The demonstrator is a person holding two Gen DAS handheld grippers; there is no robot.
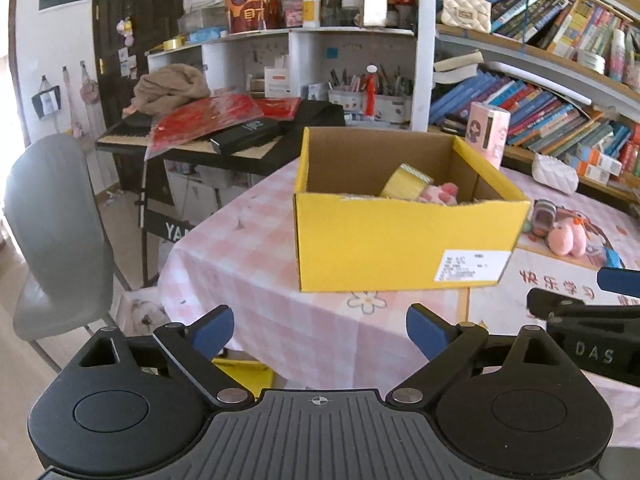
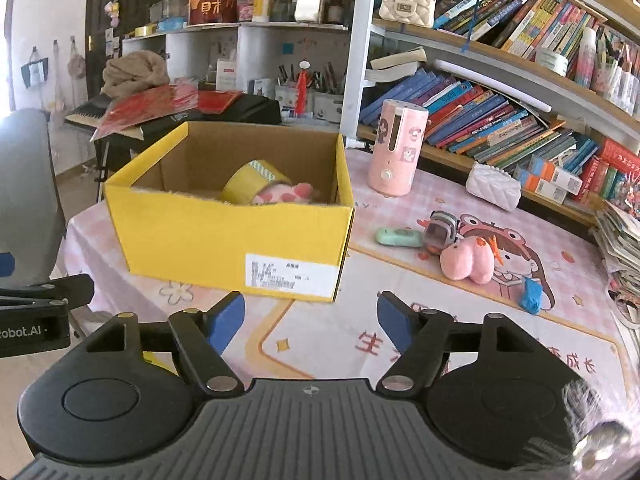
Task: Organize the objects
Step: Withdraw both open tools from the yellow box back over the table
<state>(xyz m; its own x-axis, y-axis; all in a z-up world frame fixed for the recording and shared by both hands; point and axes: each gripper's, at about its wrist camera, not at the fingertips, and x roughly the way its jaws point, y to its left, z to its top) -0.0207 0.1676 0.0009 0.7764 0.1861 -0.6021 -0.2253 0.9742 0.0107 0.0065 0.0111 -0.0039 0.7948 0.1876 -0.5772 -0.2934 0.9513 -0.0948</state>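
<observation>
A yellow cardboard box (image 1: 400, 236) (image 2: 224, 240) stands open on the pink checked table. Inside lie a roll of yellow tape (image 1: 406, 182) (image 2: 250, 184) and a pink plush toy (image 1: 440, 194) (image 2: 286, 194). On the table right of the box lie a green case (image 2: 399, 237), a small grey toy (image 2: 440, 232), a pink plush (image 2: 470, 260) (image 1: 566, 238) and a blue scrap (image 2: 531, 295). My left gripper (image 1: 320, 330) is open and empty, in front of the box. My right gripper (image 2: 311, 318) is open and empty, near the box's front right corner.
A pink cylinder device (image 2: 396, 148) and a white quilted pouch (image 2: 494, 186) stand behind the loose items. Bookshelves (image 2: 520, 120) line the right. A keyboard (image 1: 208, 136) with red sheets is behind the box, a grey chair (image 1: 52, 240) at left. A paper stack (image 2: 620, 240) sits at the table's right edge.
</observation>
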